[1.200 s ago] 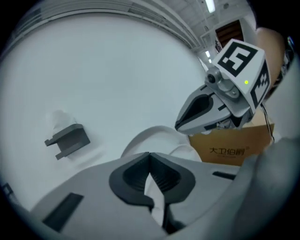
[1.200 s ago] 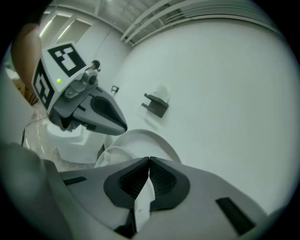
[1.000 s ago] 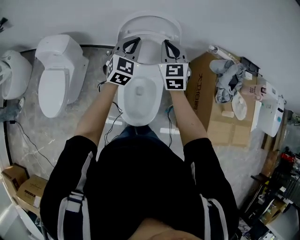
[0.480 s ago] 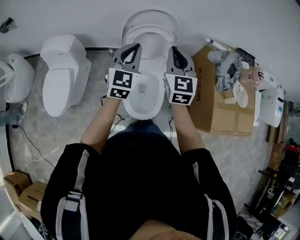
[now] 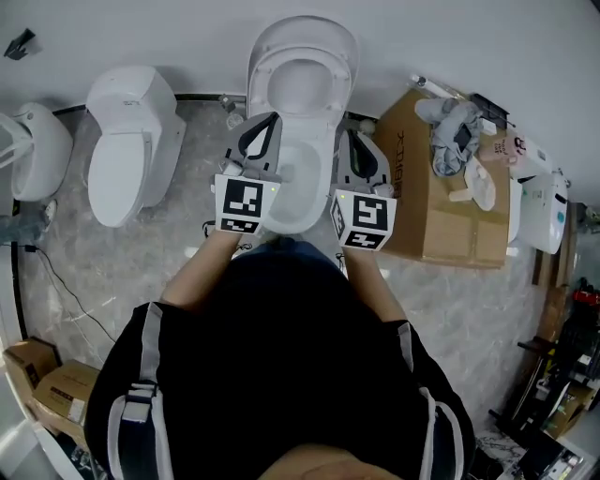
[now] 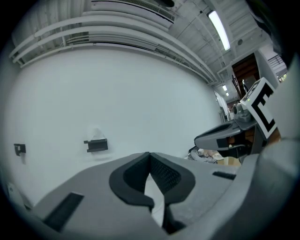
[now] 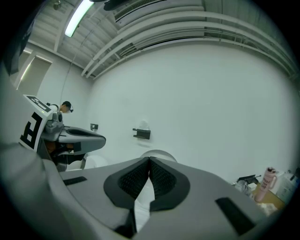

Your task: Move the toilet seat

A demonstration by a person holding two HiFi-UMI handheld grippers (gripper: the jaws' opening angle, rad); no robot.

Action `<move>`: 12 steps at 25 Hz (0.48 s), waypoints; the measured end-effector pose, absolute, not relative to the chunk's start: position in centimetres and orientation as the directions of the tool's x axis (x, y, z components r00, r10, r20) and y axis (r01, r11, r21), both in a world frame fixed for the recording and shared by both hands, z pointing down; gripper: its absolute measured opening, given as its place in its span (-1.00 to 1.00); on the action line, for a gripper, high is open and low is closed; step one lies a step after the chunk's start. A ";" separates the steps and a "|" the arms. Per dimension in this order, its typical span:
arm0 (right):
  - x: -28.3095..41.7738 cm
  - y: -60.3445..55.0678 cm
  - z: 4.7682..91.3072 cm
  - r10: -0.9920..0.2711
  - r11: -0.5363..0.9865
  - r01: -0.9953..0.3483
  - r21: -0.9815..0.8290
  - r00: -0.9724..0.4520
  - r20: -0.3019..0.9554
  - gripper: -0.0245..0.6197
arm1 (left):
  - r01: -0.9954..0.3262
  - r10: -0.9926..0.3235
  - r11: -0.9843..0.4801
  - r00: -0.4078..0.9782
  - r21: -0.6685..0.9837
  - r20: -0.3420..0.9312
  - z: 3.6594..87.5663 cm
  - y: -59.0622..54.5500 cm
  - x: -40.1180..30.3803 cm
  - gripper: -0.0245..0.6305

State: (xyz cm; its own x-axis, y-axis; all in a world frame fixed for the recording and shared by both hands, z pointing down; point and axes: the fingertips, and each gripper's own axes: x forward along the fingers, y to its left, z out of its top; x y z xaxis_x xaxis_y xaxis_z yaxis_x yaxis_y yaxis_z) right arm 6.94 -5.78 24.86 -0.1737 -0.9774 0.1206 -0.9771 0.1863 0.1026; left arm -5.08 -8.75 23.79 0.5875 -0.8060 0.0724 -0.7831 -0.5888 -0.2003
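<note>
The 2 tools are empty: the left gripper [image 5: 273, 118] and the right gripper [image 5: 350, 134] each have jaws pressed together on nothing. They flank the bowl [image 5: 298, 187]. The toilet seat [image 5: 302, 28] stands raised against the wall, so the lift looks done. Lowering it would need a fresh grip on its rim. The hinge is hard to make out, and the person's torso hides the bowl's front.
</note>
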 end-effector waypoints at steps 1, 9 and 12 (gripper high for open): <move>6.7 -5.2 25.0 -0.976 0.196 -0.974 0.116 -0.182 0.122 -0.85 | -0.786 -0.809 -0.584 0.584 -0.204 0.069 23.8 -8.2 -5.1 -0.90; 5.8 -3.3 25.6 -0.958 0.270 -0.950 0.156 -0.249 0.145 -0.85 | -0.804 -0.823 -0.565 0.564 -0.187 0.060 24.1 -5.4 -4.5 -0.90; 5.9 -3.3 25.6 -0.957 0.275 -0.950 0.150 -0.256 0.135 -0.85 | -0.797 -0.817 -0.573 0.573 -0.192 0.062 24.4 -5.1 -4.0 -0.90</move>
